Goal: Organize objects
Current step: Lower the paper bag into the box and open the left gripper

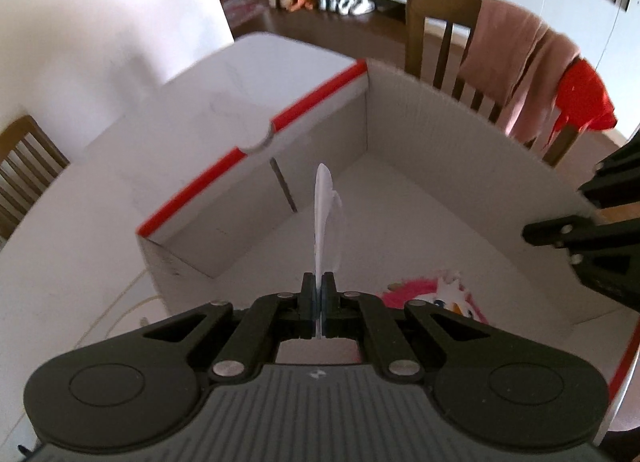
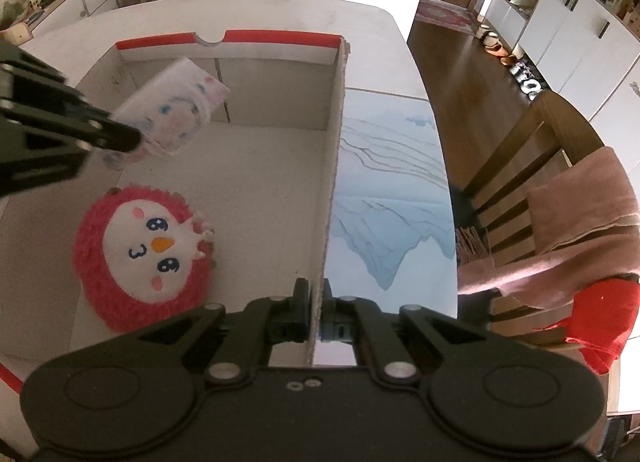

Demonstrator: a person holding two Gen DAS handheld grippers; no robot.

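Two grippers at work over one open cardboard box point(image 2: 224, 198) on the white table point(image 1: 80, 262). At nine o'clock in the right wrist view, left gripper point(image 2: 136, 140) pinched on a white printed packet point(image 2: 172, 118), held in the air above the box floor. At seven o'clock, pink plush toy point(image 2: 144, 258) lying face-up inside the box. At six o'clock, right gripper point(image 2: 315, 302) clamped on the box's right wall point(image 2: 334, 166), one finger inside, one outside. At three o'clock, wooden chair point(image 2: 516, 190) draped with pink cloth point(image 2: 576, 222).
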